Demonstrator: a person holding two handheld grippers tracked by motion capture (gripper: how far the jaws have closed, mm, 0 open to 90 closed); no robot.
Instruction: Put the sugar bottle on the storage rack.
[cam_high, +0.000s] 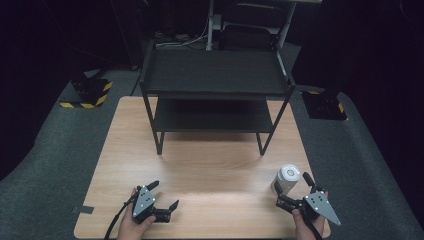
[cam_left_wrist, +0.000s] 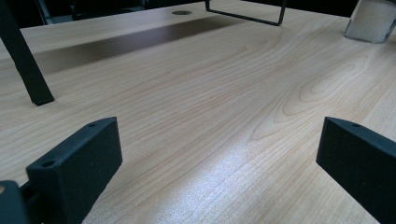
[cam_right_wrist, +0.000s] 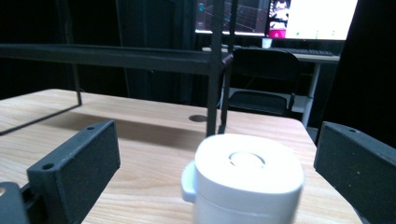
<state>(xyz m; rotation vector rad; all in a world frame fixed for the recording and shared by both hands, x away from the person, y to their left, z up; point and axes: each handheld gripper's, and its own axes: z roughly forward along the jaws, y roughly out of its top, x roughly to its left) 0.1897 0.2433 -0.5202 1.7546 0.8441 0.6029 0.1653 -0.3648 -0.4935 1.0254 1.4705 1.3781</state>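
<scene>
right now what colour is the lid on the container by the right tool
White lid, clearest in the right gripper view.

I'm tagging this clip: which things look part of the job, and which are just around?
Likely in play:
white-lidded clear jar
right gripper, open around it
black two-tier metal shelf
left gripper, open

Just around:
yellow-black striped block
black office chair

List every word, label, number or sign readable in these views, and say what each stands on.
No text can be read.
White jar: lid plain, no label showing.
Monitors behind the table: bright screens with content too blurred to read.
Floor blocks: yellow-and-black hazard stripes, no words.
Grippers, left and right: no markings legible.
</scene>
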